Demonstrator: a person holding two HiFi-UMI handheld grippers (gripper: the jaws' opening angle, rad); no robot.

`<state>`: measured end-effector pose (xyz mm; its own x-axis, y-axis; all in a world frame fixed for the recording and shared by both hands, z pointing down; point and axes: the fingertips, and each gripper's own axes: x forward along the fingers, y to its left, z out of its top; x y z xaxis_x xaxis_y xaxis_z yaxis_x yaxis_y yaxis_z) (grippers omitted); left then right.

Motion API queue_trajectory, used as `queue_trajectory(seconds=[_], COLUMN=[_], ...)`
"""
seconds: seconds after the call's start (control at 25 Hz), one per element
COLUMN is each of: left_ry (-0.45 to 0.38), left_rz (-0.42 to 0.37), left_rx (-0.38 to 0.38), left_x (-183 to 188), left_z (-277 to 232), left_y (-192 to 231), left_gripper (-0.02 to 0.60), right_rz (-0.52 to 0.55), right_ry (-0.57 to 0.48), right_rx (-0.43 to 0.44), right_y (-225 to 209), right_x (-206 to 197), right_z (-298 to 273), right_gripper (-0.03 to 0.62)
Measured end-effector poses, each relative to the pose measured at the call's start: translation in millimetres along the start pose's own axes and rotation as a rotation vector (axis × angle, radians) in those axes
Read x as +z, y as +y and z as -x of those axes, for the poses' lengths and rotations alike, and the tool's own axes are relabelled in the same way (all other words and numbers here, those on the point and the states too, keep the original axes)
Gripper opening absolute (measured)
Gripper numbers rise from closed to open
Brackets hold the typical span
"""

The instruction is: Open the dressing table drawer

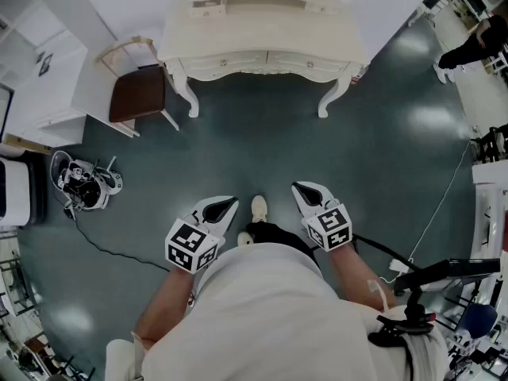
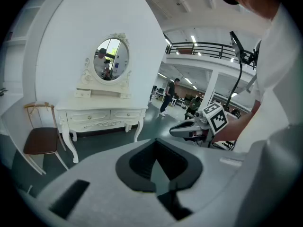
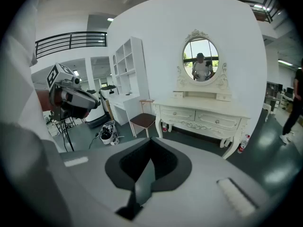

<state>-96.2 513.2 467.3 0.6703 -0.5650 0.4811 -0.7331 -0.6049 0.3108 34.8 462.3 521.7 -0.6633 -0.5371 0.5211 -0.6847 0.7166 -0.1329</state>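
— Now, two grippers are held low at the person's waist: the left gripper [image 1: 230, 202] and the right gripper [image 1: 297, 187], side by side over the dark floor [image 1: 373, 157].
— And how are the jaws seen?
— On each gripper the jaws are pressed together to a point. Nothing is clamped by either one.
— Where is the dressing table [image 1: 262, 36] found?
— It is set against the white wall, straight ahead and well apart from both grippers. Its left drawer [image 1: 225, 62] and right drawer [image 1: 305, 59] are shown flush with the front, shut.
— What else is picked out nearby?
— A chair [image 1: 139, 94] with a brown seat is parked just beside the table's left leg, and an oval mirror [image 3: 200, 61] is mounted above the top.
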Motion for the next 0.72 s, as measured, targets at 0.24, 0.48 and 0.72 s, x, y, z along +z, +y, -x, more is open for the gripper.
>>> queue_trajectory(seconds=[0.24, 0.48, 0.72], left_ry=[0.031, 0.021, 0.044], left_rz=[-0.031, -0.075, -0.059], left_rx=[0.024, 0.025, 0.022], left_x=[32.4, 71.0, 122.0], left_z=[-21.7, -51.9, -118.0], left_y=[9.4, 11.5, 73.3], left_gripper=[0.002, 0.002, 0.002], right_rz=[0.017, 0.039, -0.028], right_ry=[-0.031, -0.064, -0.043], right_rx=[0.013, 0.002, -0.009], right_y=[-35.7, -74.9, -158.6], right_x=[34.4, 47.7, 73.4], right_z=[-9.9, -15.0, -77.2], right_gripper=[-0.002, 0.000, 0.034])
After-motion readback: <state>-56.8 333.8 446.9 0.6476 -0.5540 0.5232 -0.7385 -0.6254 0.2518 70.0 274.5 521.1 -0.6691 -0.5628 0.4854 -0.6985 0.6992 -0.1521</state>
